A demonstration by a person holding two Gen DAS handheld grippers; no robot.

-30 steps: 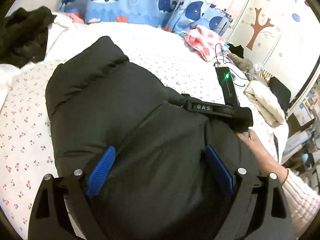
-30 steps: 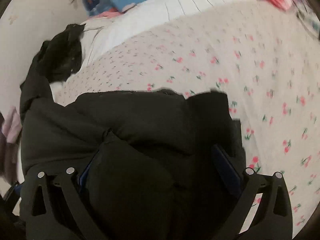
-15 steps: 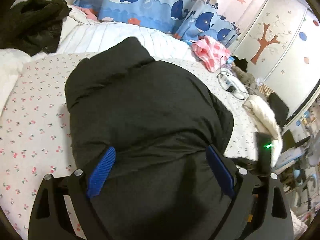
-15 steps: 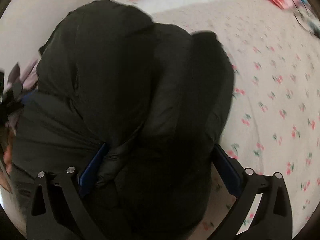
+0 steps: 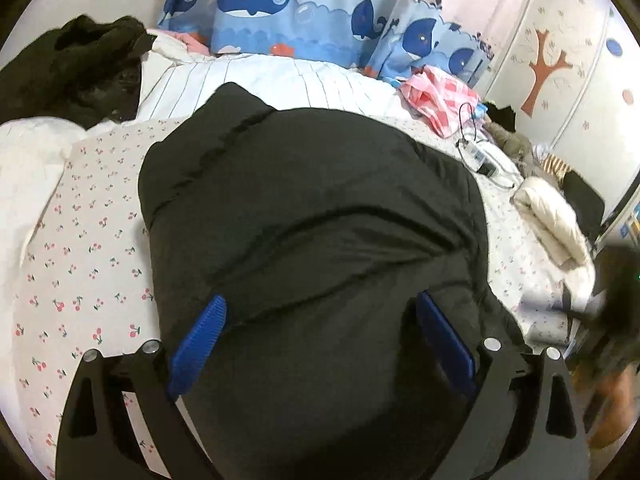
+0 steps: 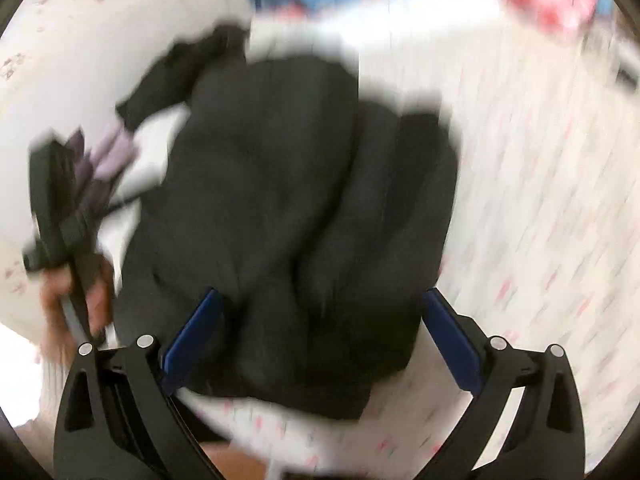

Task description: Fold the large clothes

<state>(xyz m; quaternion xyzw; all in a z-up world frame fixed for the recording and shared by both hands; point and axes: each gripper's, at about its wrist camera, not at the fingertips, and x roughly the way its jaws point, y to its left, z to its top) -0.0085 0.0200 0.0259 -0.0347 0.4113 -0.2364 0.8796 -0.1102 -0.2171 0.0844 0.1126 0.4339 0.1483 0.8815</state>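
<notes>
On the cherry-print bedsheet (image 5: 80, 264), the black puffer jacket (image 5: 312, 216) shows no legible label.

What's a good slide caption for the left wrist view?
Left hand-held gripper, jaws opening, poised over a folded black puffer jacket on a cherry-print bedsheet.

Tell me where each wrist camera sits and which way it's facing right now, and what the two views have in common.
Left wrist: sits on the left tool, angled down over the black puffer jacket on the cherry-print bedsheet, toward the whale curtain. Its blue fingers straddle the jacket, jaws opening; a blurred hand shows at the right edge.
Right wrist: sits on the right tool, angled down at the jacket, heavily blurred; its jaws stand wide, and the other tool and hand show at left.
Shared: jacket, bedsheet, curtain.
</notes>
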